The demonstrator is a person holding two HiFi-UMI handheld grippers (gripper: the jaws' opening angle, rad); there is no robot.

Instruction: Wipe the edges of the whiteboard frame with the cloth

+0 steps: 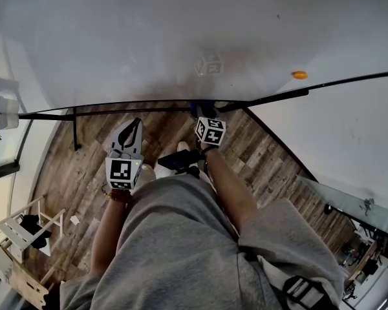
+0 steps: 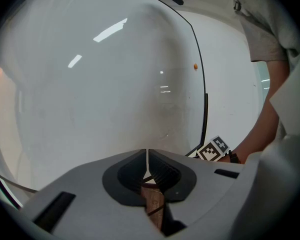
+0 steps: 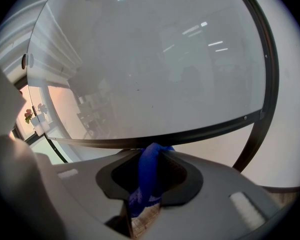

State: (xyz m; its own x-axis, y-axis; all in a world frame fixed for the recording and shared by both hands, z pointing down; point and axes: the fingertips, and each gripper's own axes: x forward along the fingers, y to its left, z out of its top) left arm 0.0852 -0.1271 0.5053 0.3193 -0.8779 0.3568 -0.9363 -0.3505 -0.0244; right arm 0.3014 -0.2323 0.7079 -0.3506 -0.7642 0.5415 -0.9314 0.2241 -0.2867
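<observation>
The whiteboard (image 1: 181, 37) fills the upper head view, its thin black frame (image 1: 149, 109) running along the bottom edge. My right gripper (image 1: 205, 112) is shut on a blue cloth (image 3: 149, 176) and presses it against the bottom frame (image 3: 190, 133) near the board's lower right corner. A bit of the blue cloth (image 1: 200, 108) shows at the frame in the head view. My left gripper (image 1: 135, 126) hangs lower, away from the board, its jaws closed together on nothing (image 2: 147, 168).
An orange magnet (image 1: 299, 75) sticks to the board at right. The board's stand leg (image 1: 75, 129) drops to the wooden floor (image 1: 71, 173) at left. A white chair (image 1: 27, 228) stands at lower left, a glass partition (image 1: 349, 202) at right.
</observation>
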